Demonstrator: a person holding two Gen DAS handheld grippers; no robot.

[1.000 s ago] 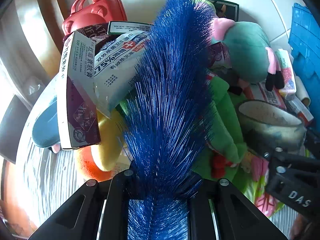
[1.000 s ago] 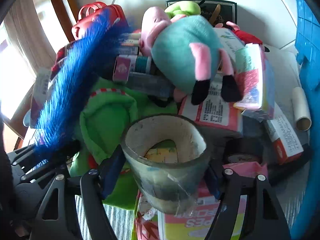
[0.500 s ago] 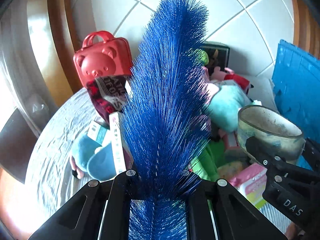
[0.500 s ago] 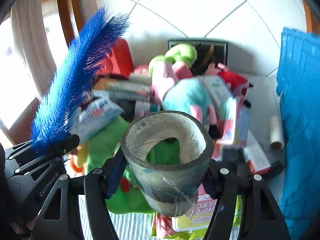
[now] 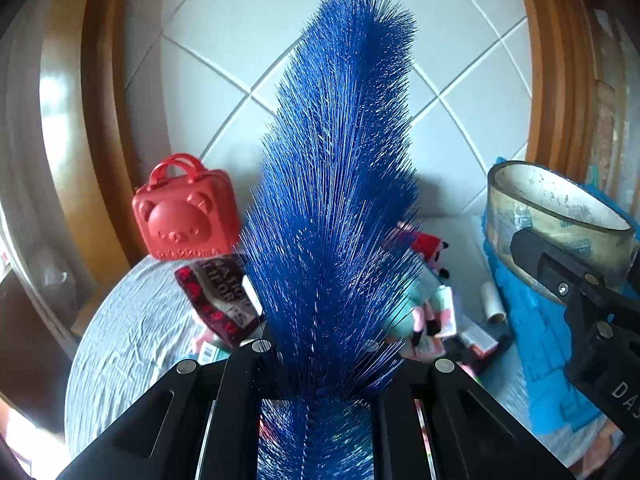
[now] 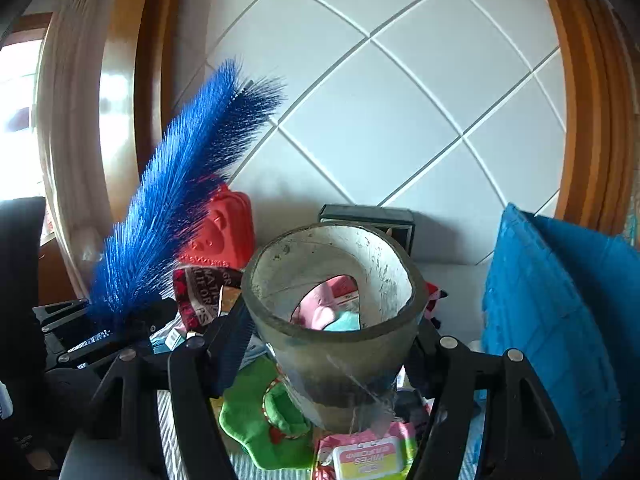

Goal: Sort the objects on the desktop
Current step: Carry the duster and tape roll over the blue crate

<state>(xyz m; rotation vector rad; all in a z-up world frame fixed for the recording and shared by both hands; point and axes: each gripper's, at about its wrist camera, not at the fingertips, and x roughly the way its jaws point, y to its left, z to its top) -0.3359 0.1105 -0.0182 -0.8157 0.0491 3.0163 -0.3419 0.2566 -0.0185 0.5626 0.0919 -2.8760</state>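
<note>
My left gripper (image 5: 316, 360) is shut on a blue bristle brush (image 5: 336, 184) that stands up through the middle of the left wrist view; it also shows in the right wrist view (image 6: 180, 196). My right gripper (image 6: 332, 340) is shut on a grey tape roll (image 6: 332, 320), seen also at the right of the left wrist view (image 5: 560, 216). Both are held high above the pile of objects on the table, the left gripper to the left of the right one.
A red bear case (image 5: 186, 216) stands at the back left by the tiled wall (image 6: 400, 100). Plush toys (image 5: 424, 304), packets (image 5: 224, 296) and a wipes pack (image 6: 364, 456) lie on the striped cloth (image 5: 132, 340). A blue basket (image 6: 560, 320) stands at the right.
Both grippers have risen and tilted up from the pile with the brush and tape roll held; the pile now sits lower and farther in view and more wall shows.
</note>
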